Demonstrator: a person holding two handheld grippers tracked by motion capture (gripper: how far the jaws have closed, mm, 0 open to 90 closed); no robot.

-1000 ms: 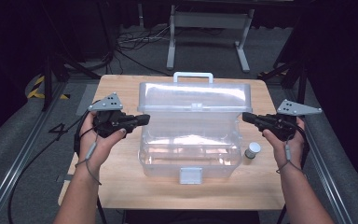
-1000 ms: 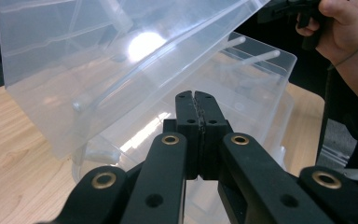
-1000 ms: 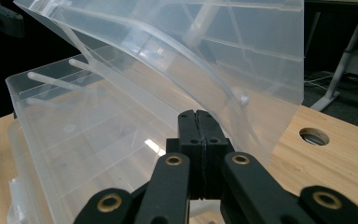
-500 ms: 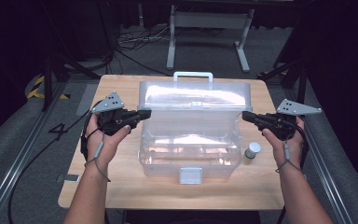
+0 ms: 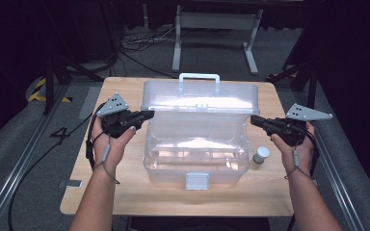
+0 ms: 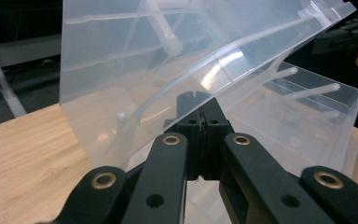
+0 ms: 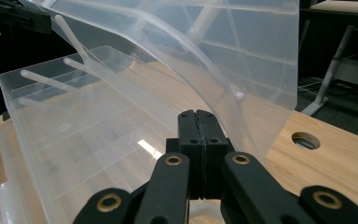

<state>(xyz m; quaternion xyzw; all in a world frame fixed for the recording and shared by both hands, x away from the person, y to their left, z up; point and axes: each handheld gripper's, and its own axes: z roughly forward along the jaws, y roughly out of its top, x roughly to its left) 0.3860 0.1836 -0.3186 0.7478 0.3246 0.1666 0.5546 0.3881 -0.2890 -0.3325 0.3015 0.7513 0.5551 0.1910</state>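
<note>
A clear plastic storage box (image 5: pixel 150 162) stands mid-table, its lid (image 5: pixel 200 98) raised partway and tilted, the white handle (image 5: pixel 199 77) at the far side. My left gripper (image 5: pixel 149 114) is shut, with its tip at the lid's left edge. My right gripper (image 5: pixel 253 119) is shut too, at the lid's right edge. In the left gripper view the closed jaws (image 6: pixel 200 100) sit right under the lid's rim (image 6: pixel 135 56), above the box base (image 6: pixel 307 121). In the right gripper view the closed jaws (image 7: pixel 199 116) meet the lid (image 7: pixel 223 51) the same way, nothing between them.
A small jar with a white cap (image 5: pixel 260 155) stands on the wooden table (image 5: pixel 125 202) right of the box, near my right hand. The box's latch (image 5: pixel 197 181) faces the near edge. A cable hole (image 7: pixel 306 140) is cut in the tabletop. Dark floor and a metal stand lie beyond.
My left gripper has edged slightly up and away along the lid's left edge, and its forearm has swung inward. The right gripper and the lid look unchanged.
</note>
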